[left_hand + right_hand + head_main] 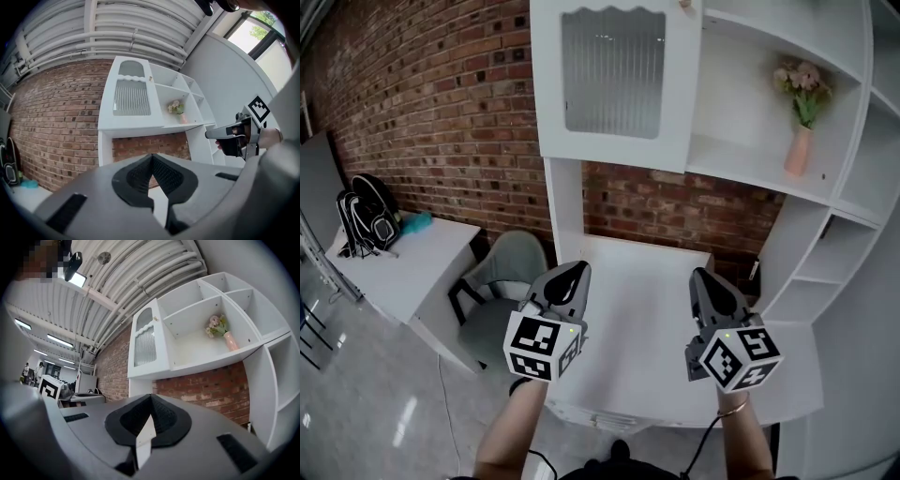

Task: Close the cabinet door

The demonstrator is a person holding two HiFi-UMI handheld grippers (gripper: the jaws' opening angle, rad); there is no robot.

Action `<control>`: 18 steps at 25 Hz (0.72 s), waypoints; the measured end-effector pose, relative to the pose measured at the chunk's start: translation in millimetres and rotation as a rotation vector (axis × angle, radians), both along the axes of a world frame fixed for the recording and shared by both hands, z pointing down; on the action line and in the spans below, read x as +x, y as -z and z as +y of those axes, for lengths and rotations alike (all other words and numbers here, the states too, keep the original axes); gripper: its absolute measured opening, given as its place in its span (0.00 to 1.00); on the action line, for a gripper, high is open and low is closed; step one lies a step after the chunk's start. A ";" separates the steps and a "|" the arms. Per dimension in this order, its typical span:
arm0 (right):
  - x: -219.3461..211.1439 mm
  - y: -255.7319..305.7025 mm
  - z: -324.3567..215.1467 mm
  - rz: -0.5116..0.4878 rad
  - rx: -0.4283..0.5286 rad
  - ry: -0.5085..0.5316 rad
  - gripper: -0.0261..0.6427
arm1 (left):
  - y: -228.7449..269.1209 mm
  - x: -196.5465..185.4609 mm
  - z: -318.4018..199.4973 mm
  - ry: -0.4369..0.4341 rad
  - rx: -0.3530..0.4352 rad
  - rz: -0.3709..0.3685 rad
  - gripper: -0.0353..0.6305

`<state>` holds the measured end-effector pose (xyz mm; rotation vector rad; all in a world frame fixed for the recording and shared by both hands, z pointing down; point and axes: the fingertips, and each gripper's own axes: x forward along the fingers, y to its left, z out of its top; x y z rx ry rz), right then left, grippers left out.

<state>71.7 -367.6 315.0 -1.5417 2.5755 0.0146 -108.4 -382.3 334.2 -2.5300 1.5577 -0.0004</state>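
The white cabinet door (614,75) with its ribbed glass pane lies flat over the left compartment of the shelf unit. It also shows in the left gripper view as the door (131,96) and in the right gripper view as the door (145,341). Both grippers hang low over the white desk (647,309), well below the door and apart from it. My left gripper (578,270) is shut with nothing in it, its tips meeting (152,157). My right gripper (701,275) is likewise shut and holds nothing (151,397).
A pink vase with flowers (800,141) stands on the open shelf to the right of the door. A grey-green chair (502,277) sits left of the desk. Beyond it a side table (403,272) carries a black backpack (366,220). A brick wall runs behind.
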 end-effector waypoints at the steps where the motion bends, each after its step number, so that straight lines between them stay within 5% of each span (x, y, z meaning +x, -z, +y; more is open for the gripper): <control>1: -1.5 -7.0 3.2 0.005 -0.011 -0.003 0.04 | -5.2 -3.5 4.8 0.004 -0.004 0.001 0.07; 18: -38.7 -91.7 59.9 0.050 -0.155 0.021 0.04 | -95.1 -27.7 65.2 0.024 -0.192 0.081 0.07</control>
